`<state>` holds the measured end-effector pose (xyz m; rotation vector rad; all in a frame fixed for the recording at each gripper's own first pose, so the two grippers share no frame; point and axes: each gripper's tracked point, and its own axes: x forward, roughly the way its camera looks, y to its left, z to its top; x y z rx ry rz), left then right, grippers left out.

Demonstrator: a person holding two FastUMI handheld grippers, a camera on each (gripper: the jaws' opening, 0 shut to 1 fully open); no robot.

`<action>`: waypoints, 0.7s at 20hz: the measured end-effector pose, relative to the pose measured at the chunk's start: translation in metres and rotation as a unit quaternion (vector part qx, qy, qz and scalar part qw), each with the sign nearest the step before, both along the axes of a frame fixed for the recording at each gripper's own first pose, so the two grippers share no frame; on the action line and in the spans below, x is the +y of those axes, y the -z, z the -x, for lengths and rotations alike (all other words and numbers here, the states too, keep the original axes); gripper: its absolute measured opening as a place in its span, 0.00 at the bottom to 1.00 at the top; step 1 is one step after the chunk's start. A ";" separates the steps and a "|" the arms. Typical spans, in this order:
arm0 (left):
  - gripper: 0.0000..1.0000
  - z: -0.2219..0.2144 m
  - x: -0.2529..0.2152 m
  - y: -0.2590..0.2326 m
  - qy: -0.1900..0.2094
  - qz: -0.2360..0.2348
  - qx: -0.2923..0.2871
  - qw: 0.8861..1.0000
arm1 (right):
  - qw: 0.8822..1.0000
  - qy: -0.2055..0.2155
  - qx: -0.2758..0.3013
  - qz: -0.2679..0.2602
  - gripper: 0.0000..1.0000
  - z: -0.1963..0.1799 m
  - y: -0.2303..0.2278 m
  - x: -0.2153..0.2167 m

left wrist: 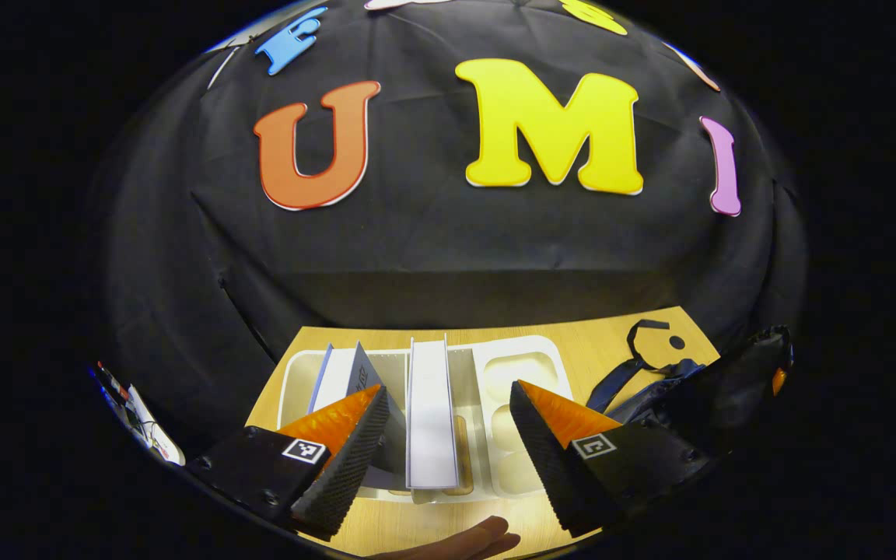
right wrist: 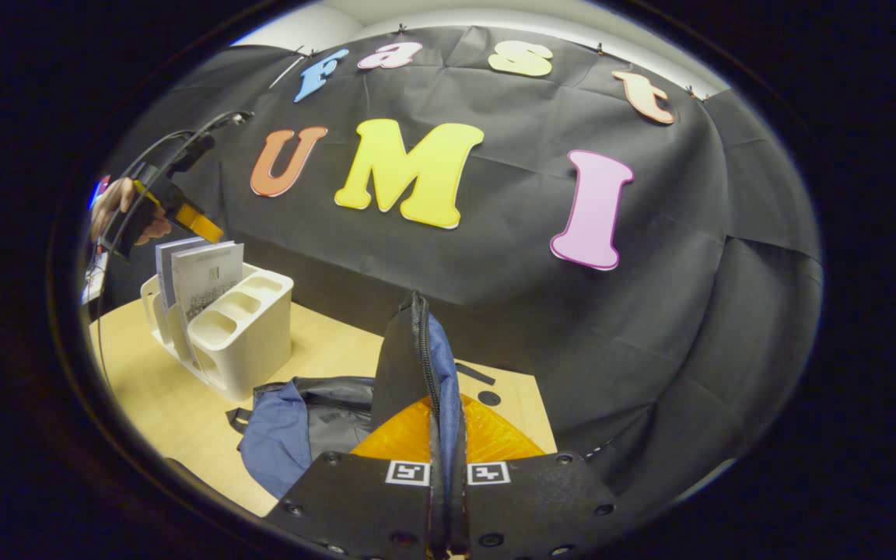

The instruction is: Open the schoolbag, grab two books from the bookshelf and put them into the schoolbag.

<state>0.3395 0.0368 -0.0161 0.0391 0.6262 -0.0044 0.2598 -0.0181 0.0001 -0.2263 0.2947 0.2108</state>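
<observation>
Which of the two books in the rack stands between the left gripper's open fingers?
The white-spined book in the middle slot; the other book stands behind the left finger.

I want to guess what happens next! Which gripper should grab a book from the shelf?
Probably the left gripper. It is open right above the books standing in the white bookshelf. The right gripper is shut on the schoolbag flap, holding it up.

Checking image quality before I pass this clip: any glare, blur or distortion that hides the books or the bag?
Left gripper view: strong fisheye bending, bright light on the table, books sharp, schoolbag falls into dark shadow. Right gripper view: same curvature, even light, schoolbag flap close and slightly soft, bookshelf small but legible. No motion blur.
</observation>
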 end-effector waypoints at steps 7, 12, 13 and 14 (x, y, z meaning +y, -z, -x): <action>0.94 -0.021 0.019 0.050 -0.004 -0.034 0.113 0.993 | 1.000 -0.005 0.001 -0.013 0.02 0.000 0.008 -0.002; 0.83 -0.024 0.026 0.070 0.002 -0.048 0.181 0.982 | 1.000 -0.006 -0.001 -0.015 0.04 0.003 0.014 -0.002; 0.80 -0.019 0.022 0.077 0.008 -0.039 0.204 0.978 | 1.000 -0.006 -0.002 -0.015 0.04 0.004 0.015 -0.003; 0.67 -0.014 0.020 0.079 0.009 -0.033 0.221 0.975 | 1.000 -0.007 -0.004 -0.015 0.04 0.005 0.017 -0.002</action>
